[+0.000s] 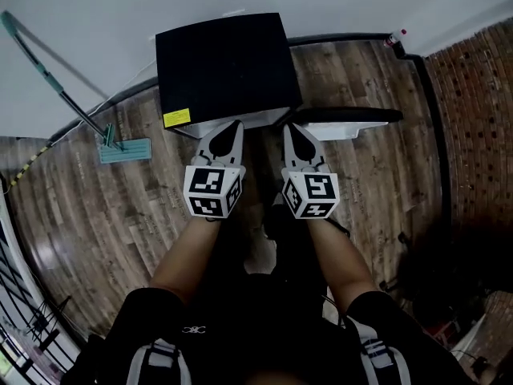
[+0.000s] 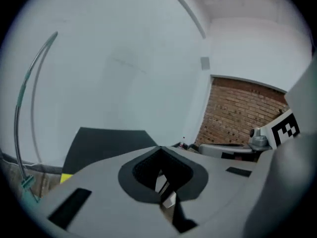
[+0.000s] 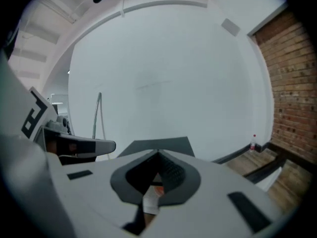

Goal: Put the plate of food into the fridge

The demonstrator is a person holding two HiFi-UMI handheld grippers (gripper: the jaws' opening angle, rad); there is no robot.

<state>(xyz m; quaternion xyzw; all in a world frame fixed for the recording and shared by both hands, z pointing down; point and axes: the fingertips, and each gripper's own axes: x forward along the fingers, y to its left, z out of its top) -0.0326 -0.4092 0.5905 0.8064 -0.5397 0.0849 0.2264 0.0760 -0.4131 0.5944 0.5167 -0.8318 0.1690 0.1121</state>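
Currently on hand, listed from my own position looking down:

1. left gripper (image 1: 232,131) – my left tongs, held low over the wooden floor (image 1: 120,215). Jaws closed tip to tip, with nothing caught between them; its own view (image 2: 159,150) shows the pads meeting. Marker cube (image 1: 212,189) sits at the near end.

2. right gripper (image 1: 294,131) – my right tongs, just beside the left and parallel to it, apart from it. Jaws likewise closed and empty (image 3: 158,155); through the small gap behind the pads I see only a pale patch with a spot of orange, too blurred to name. Marker cube (image 1: 310,195) sits at the near end.

3. fridge (image 1: 224,62) – black box with a yellow label at its near left corner, standing at the floor's far edge against the white wall (image 1: 96,14). Both tong tips point at its near edge, close to it. A white and black panel (image 1: 345,123) sticks out at its right; whether that is the door I cannot tell.

4. mop (image 1: 124,148) – teal head flat on the floor left of the fridge, handle leaning up the wall.

5. bottle (image 1: 397,38) – small, red cap, at the floor's far right corner where the white wall meets the brick wall (image 1: 473,119).
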